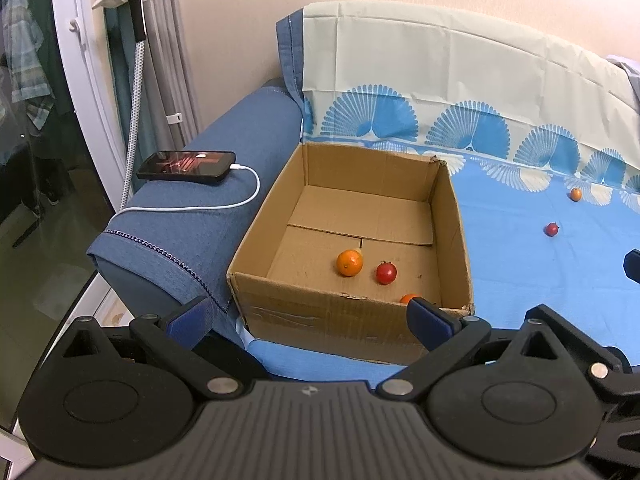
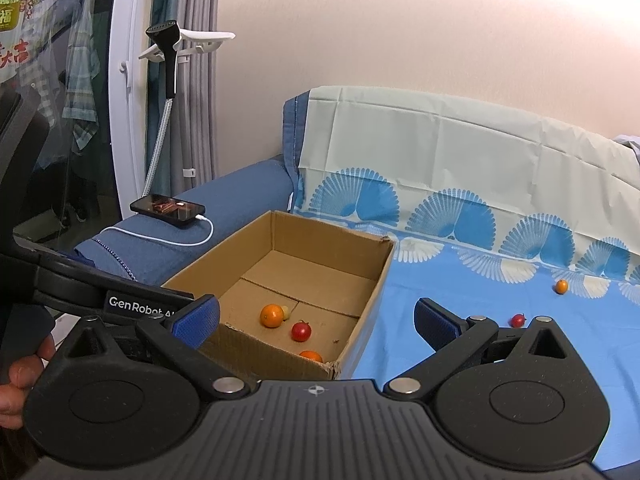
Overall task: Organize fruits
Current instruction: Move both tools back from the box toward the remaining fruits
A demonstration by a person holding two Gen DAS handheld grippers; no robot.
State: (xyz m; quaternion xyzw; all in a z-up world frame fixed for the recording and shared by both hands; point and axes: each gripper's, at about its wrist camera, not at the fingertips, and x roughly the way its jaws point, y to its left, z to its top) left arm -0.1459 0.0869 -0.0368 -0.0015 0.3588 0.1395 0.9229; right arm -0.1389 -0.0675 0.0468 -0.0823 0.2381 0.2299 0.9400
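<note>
Cardboard box, open and brown, sits left on blue patterned sheet; round orange fruit, small red fruit inside. Two more fruits lie far right. Left tool and right tool both spread wide, empty.

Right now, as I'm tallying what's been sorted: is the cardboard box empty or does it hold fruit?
Not empty. The open-topped cardboard box holds two oranges and one small red fruit.

You had an open cardboard box holding an orange, a red fruit and a half-hidden orange; another small orange and red fruit lay apart on the blue cloth.
</note>
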